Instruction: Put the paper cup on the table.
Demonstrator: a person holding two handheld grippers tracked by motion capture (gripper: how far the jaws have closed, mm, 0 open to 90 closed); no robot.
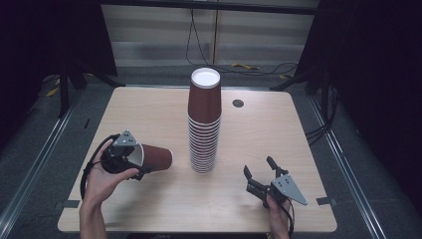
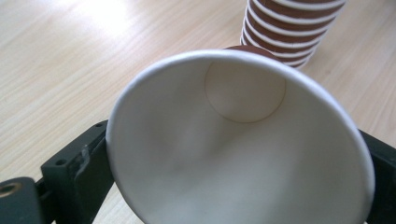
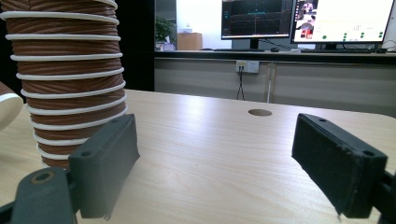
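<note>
Left claw [image 1: 144,162] grips cup [image 1: 157,158] – wooden table [image 1: 149,114] (dim room).

I count: loose paper cup [image 1: 155,158] 1 | stack of cups [image 1: 204,124] 1, exact cup number I can't tell | grippers 2 | bench [image 1: 164,204] 1 | round hole in bench [image 1: 238,103] 1 | monitors [image 3: 257,18] 2

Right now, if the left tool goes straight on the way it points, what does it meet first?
Probably the stack of paper cups: the left tool holds a brown paper cup on its side, its base aimed at the stack's lower part.
</note>
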